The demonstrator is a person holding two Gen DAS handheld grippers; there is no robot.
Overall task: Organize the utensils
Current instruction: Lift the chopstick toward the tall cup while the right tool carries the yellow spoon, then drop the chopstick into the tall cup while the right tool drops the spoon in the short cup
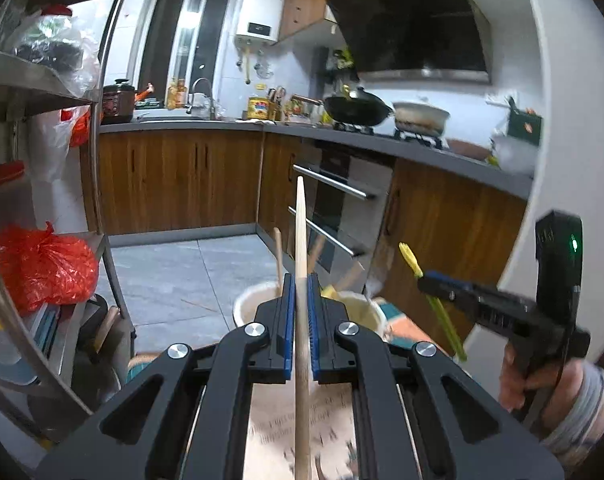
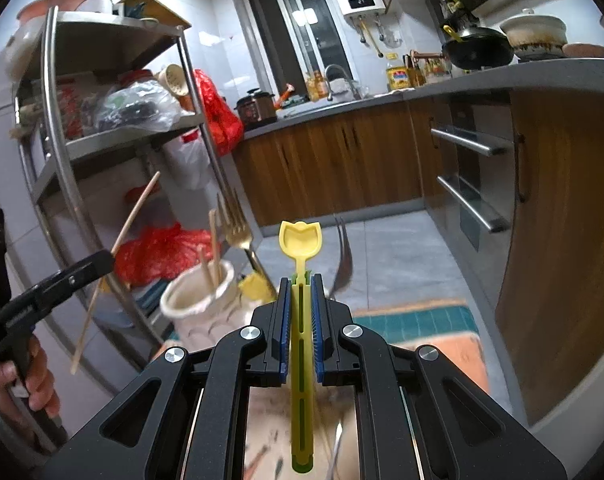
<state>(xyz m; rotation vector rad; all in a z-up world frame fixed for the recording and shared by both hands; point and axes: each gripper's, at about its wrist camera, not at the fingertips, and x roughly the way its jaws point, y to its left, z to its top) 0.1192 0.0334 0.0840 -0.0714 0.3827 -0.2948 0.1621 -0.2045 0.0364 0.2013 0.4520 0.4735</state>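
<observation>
The left gripper (image 1: 300, 300) clamps a wooden chopstick (image 1: 300, 232), the right gripper (image 2: 301, 300) a yellow spoon (image 2: 300, 240), above the grey-tiled kitchen floor (image 1: 173, 276).

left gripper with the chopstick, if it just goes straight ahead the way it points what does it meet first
Probably the white utensil cup just beyond the left gripper, which is shut on the wooden chopstick. Depth is unclear in the fisheye view; it could pass above the rim toward open floor and the oven drawers.

Clamped between the right gripper (image 2: 301, 280) pads: a yellow spoon (image 2: 300, 240), bowl forward. Left of it, a white holder (image 2: 199, 308) with chopsticks (image 2: 213, 256). Farther left, the left gripper (image 2: 101, 260) gripping a wooden chopstick (image 2: 121, 236).
</observation>
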